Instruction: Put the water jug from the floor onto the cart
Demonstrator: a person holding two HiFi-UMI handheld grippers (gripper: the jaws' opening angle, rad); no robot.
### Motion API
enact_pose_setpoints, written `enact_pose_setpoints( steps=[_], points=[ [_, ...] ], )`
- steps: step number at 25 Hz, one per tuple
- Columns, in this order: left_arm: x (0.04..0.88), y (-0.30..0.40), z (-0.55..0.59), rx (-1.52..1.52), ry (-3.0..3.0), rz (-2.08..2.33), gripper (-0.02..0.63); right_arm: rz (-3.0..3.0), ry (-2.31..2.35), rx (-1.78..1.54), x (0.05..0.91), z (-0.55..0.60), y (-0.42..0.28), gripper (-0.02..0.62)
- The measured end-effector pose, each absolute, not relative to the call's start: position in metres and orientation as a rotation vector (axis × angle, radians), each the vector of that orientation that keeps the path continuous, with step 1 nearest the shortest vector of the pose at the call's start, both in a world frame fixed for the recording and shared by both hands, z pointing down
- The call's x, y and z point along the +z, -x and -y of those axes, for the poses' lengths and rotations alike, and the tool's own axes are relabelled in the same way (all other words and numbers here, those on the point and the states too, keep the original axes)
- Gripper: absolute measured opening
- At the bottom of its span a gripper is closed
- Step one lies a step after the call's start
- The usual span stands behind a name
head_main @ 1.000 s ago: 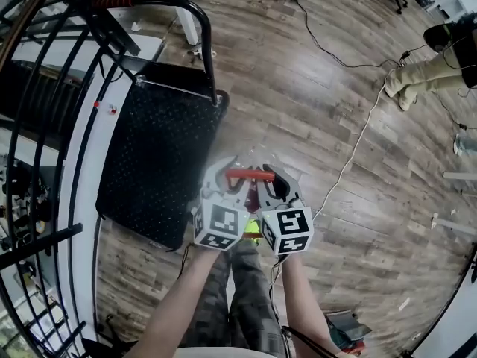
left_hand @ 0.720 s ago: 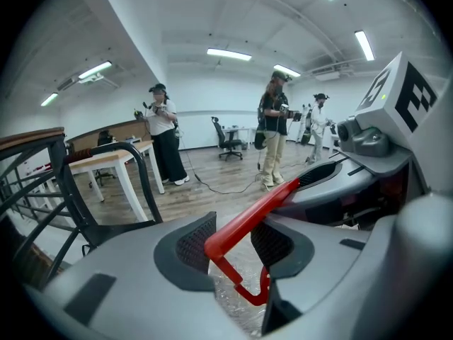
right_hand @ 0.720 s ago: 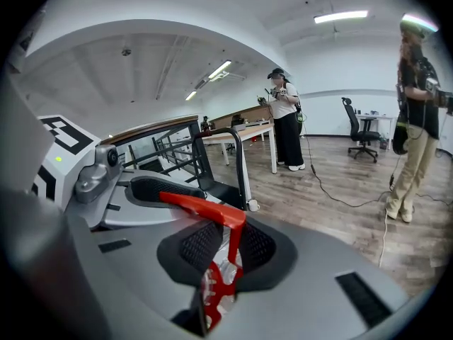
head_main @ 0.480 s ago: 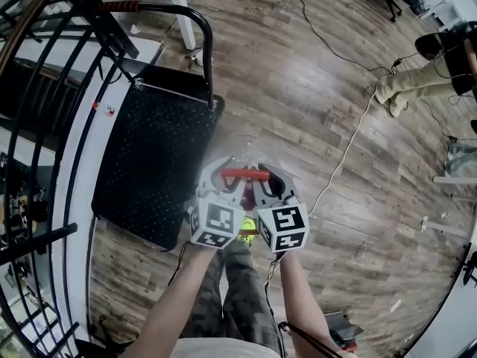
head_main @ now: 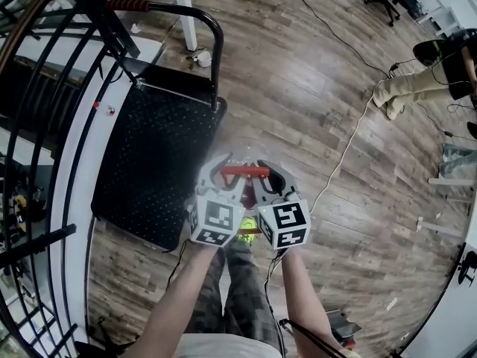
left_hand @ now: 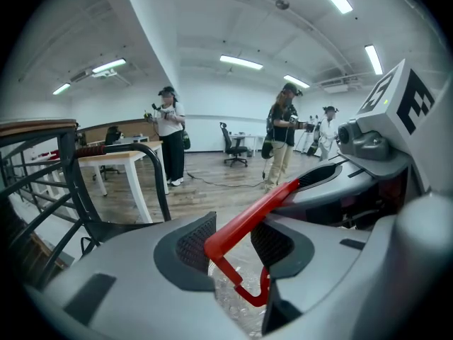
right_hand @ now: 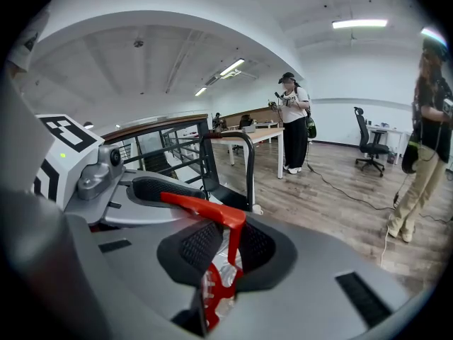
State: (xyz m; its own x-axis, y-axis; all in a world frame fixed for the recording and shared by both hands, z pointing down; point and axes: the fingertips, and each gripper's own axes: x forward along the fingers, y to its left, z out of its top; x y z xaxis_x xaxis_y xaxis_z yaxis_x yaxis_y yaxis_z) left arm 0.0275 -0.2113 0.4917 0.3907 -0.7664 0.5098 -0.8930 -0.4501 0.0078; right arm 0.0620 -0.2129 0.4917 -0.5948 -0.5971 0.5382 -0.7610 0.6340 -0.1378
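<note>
Wood-plank floor [head_main: 313, 103], black cart [head_main: 156, 162] beside railing [head_main: 106, 17], person [head_main: 417, 84] standing far right

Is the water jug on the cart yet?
No. The jug hangs by its red handle from the left gripper and right gripper, beside the cart.

I looked out over a wood-plank floor [head_main: 313, 103] crossed by a white cable [head_main: 350, 148], a black metal railing [head_main: 45, 88] at the left, a white table [left_hand: 106, 163], a black office chair [left_hand: 233, 146] and ceiling strip lights [left_hand: 241, 62].
</note>
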Motion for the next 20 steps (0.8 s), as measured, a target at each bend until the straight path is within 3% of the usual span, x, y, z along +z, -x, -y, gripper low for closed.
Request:
enact_pose_setpoints(
  steps=[20],
  points=[
    [0.483,0.088,0.213,0.651,-2.166,1.691,0.156,2.530,-0.783,0.457,0.482,0.223,0.055,0.058]
  ],
)
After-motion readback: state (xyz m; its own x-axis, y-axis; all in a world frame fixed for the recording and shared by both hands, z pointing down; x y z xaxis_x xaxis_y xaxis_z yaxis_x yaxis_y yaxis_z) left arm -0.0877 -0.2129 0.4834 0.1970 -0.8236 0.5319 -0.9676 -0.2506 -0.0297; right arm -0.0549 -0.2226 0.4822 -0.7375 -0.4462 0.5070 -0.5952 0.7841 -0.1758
